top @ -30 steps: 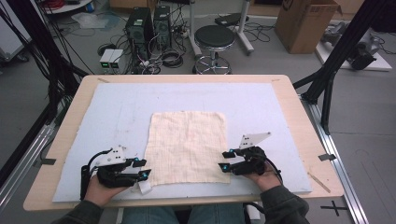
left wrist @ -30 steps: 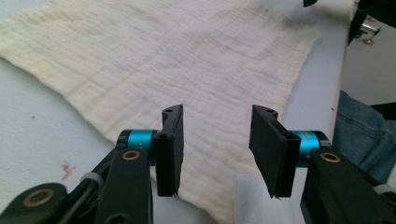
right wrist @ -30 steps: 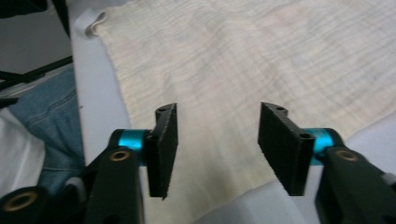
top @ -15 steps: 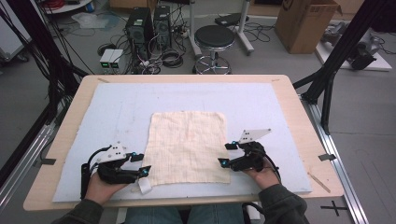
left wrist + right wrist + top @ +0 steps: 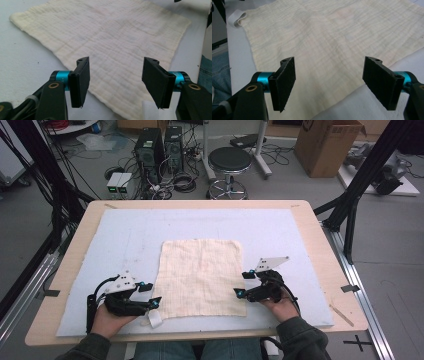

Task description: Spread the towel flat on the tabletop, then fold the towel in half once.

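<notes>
A cream cloth point(image 5: 202, 276) lies flat and spread on the pale mat point(image 5: 125, 235) that covers the table point(image 5: 310, 220). It sits at the middle of the mat, toward the person's edge. In the high view a white tag point(image 5: 154, 319) sticks out at the cloth's near left corner; in the right gripper view it appears as a white loop at the far corner. No writing can be read on the tag.

Left gripper point(image 5: 148, 295): at the cloth's near left corner, held low over the mat. Its jaws stand apart and have just been opening. In the left gripper view point(image 5: 115, 80) the cloth's corner lies on the mat below the gap; neither pad presses on it.

Right gripper point(image 5: 243, 284): at the cloth's near right corner, just beside its right edge. Its jaws also stand apart and have just been opening. In the right gripper view point(image 5: 329, 81) the cloth's corner lies on the mat under the gap, and the pads are clear of it.

Containers: one brown box point(image 5: 327, 145) stands on the floor beyond the table's far right corner, its flaps up. Its contents cannot be made out. A dark round mark shows on an upper flap; it is too small to read.

Other items behind the table: a black stool point(image 5: 229, 165), two dark computer towers point(image 5: 159, 147) and two small white units point(image 5: 118, 185) among cables. No label on any of them is legible.
</notes>
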`<action>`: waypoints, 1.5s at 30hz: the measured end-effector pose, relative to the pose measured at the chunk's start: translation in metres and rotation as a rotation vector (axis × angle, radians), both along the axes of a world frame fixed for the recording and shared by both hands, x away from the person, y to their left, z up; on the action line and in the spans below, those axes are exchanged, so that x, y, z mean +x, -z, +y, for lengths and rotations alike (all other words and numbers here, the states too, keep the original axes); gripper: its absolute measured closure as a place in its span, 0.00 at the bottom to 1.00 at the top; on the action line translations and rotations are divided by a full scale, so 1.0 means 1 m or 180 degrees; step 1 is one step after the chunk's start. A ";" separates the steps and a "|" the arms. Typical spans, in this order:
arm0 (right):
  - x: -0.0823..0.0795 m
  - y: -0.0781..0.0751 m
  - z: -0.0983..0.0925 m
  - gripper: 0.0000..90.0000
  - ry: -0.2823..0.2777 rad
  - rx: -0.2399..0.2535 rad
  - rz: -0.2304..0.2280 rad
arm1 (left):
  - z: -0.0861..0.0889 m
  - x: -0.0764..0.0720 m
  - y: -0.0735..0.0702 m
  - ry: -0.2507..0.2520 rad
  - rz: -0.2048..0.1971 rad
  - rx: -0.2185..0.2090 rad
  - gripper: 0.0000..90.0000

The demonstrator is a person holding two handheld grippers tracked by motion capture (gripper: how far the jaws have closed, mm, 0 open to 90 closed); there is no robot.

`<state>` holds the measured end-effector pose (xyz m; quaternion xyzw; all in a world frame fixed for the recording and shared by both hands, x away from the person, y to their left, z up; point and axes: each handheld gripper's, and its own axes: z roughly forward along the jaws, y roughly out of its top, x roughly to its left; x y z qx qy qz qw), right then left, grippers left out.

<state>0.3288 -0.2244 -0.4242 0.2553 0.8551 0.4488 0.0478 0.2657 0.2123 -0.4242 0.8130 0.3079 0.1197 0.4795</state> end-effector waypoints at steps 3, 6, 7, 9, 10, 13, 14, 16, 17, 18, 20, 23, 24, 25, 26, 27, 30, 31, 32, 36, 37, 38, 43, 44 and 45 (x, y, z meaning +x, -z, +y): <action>-0.001 0.000 0.001 0.29 -0.0012 -0.0018 0.0003 | 0.000 0.000 0.000 0.0000 0.0003 0.0000 0.44; -0.001 0.000 0.002 0.29 -0.0014 -0.0035 0.0015 | 0.000 0.001 0.000 0.0000 0.0011 0.0005 0.43; -0.001 0.000 0.002 0.29 -0.0018 -0.0043 0.0013 | 0.000 0.000 0.000 -0.0006 0.0010 0.0005 0.43; -0.002 0.000 0.003 0.29 -0.0034 -0.0035 0.0013 | 0.000 0.000 0.000 0.0004 0.0006 0.0004 0.43; -0.002 0.000 0.003 0.29 -0.0034 -0.0029 0.0026 | 0.000 0.000 0.000 0.0005 0.0008 0.0006 0.43; -0.002 -0.001 0.004 0.29 -0.0048 -0.0029 0.0030 | 0.000 0.002 -0.001 -0.0002 0.0013 0.0003 0.43; -0.001 0.000 0.005 0.29 -0.0047 -0.0036 0.0034 | 0.000 0.002 -0.001 -0.0003 0.0016 0.0004 0.43; 0.001 0.001 0.005 0.29 -0.0049 -0.0056 0.0053 | 0.000 0.004 -0.001 -0.0026 0.0036 -0.0004 0.43; 0.002 0.001 0.004 0.29 -0.0042 -0.0061 0.0051 | 0.000 0.005 -0.001 -0.0035 0.0052 -0.0006 0.43; 0.004 0.001 0.004 0.29 -0.0030 -0.0060 0.0041 | 0.001 0.006 -0.001 -0.0035 0.0056 0.0006 0.43; 0.006 0.000 0.002 0.29 -0.0003 -0.0048 0.0055 | 0.001 0.010 -0.002 -0.0077 0.0074 -0.0020 0.43; 0.011 -0.002 0.000 0.30 0.0038 -0.0074 0.0045 | 0.001 0.015 -0.004 -0.0098 0.0093 -0.0007 0.43; 0.013 -0.002 -0.001 0.30 0.0042 -0.0046 0.0037 | 0.001 0.017 -0.006 -0.0110 0.0093 -0.0003 0.43; 0.016 -0.003 -0.001 0.30 0.0050 -0.0048 0.0057 | 0.001 0.019 -0.007 -0.0130 0.0103 -0.0038 0.43; 0.018 -0.003 -0.001 0.30 0.0063 -0.0052 0.0069 | 0.001 0.021 -0.008 -0.0129 0.0110 -0.0051 0.44; 0.021 -0.004 -0.001 0.30 0.0074 -0.0053 0.0051 | 0.002 0.024 -0.009 -0.0145 0.0106 -0.0081 0.44; 0.030 -0.007 -0.001 0.30 0.0097 -0.0061 0.0050 | 0.002 0.033 -0.010 -0.0190 0.0144 -0.0099 0.45; 0.032 -0.008 -0.001 0.30 0.0109 -0.0065 0.0054 | 0.001 0.037 -0.011 -0.0203 0.0159 -0.0073 0.45; 0.035 -0.009 -0.001 0.31 0.0112 -0.0058 0.0042 | 0.001 0.041 -0.013 -0.0204 0.0174 -0.0070 0.45; 0.048 -0.015 -0.002 0.32 0.0150 -0.0046 0.0030 | -0.001 0.056 -0.020 -0.0239 0.0194 -0.0113 0.46; 0.052 -0.017 -0.002 0.32 0.0142 -0.0060 0.0053 | -0.002 0.059 -0.022 -0.0255 0.0192 -0.0096 0.47; 0.055 -0.019 -0.002 0.32 0.0167 -0.0071 0.0044 | -0.003 0.062 -0.023 -0.0272 0.0180 -0.0106 0.47; 0.072 -0.027 -0.001 0.35 0.0190 -0.0104 0.0031 | -0.005 0.080 -0.029 -0.0342 0.0185 -0.0109 0.48; 0.076 -0.028 -0.001 0.35 0.0191 -0.0107 0.0049 | -0.005 0.084 -0.030 -0.0347 0.0189 -0.0089 0.49; 0.079 -0.028 -0.001 0.35 0.0208 -0.0118 0.0041 | -0.005 0.088 -0.030 -0.0385 0.0185 -0.0095 0.49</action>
